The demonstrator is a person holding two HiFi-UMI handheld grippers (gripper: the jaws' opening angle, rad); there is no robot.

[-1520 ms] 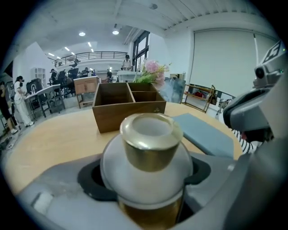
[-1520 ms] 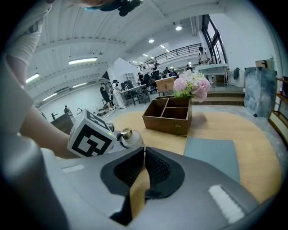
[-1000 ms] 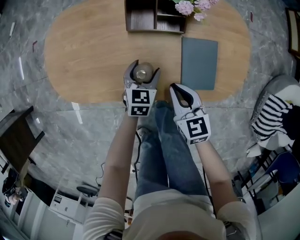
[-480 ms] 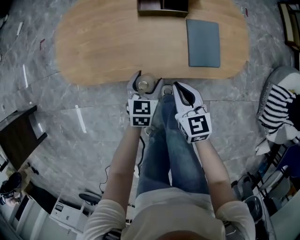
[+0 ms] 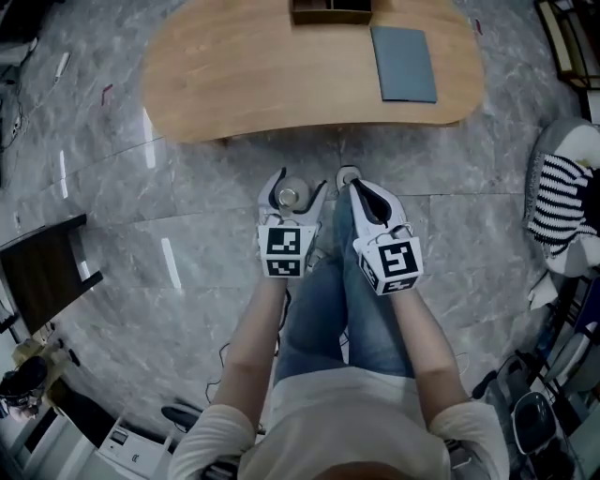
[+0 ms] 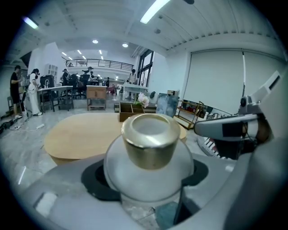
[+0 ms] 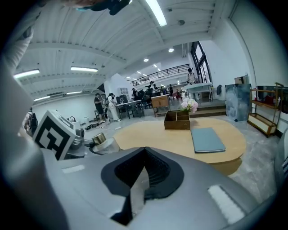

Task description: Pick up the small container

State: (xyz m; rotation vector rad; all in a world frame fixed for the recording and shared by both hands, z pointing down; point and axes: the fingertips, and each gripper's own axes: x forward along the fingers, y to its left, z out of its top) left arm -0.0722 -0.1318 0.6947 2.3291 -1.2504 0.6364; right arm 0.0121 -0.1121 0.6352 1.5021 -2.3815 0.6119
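Holding small frosted glass container with gold cap (image 6: 150, 143) in left claw (image 5: 298, 186), lifted clear of oval wooden surface (image 5: 272, 75). Pick-up looks done; right claw (image 7: 144, 155) closed, empty.

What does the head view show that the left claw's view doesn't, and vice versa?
Only the head view: the person's forearms and the marker cubes. Only the left claw's view: ceiling lights and distant people in the hall. Both: the left claw gripping the small container, plus the wooden table and the wooden box on it.
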